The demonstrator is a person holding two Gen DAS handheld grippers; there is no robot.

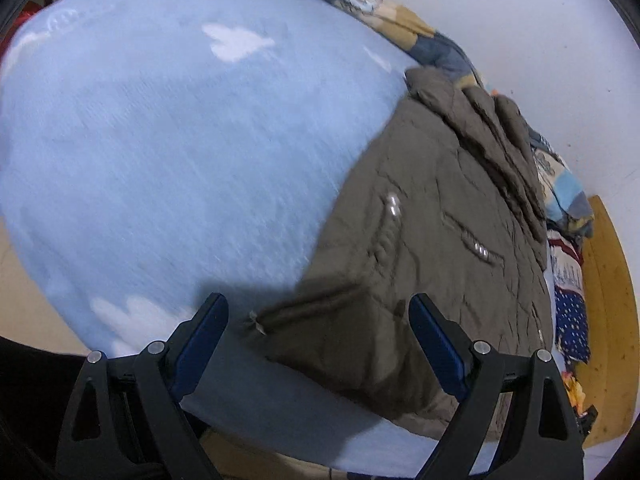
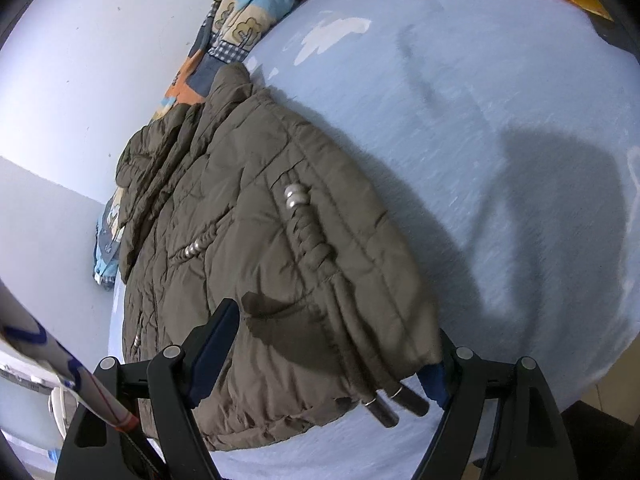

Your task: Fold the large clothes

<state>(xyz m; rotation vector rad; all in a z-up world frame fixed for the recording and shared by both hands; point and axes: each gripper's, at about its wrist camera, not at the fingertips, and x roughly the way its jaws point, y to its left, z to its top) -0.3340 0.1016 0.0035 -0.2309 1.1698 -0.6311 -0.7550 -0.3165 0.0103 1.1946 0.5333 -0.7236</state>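
Now both tools, left (image 1: 318,336) and right (image 2: 336,344), hover spread over the jacket's (image 2: 248,220) near hem, seemingly ready to grab it for folding.

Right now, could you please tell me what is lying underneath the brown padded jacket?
The brown padded jacket lies on a light blue blanket with white cloud shapes, which shows all around its near and open sides. Whatever lies below the blanket, and the part of it covered by the jacket, cannot be seen.
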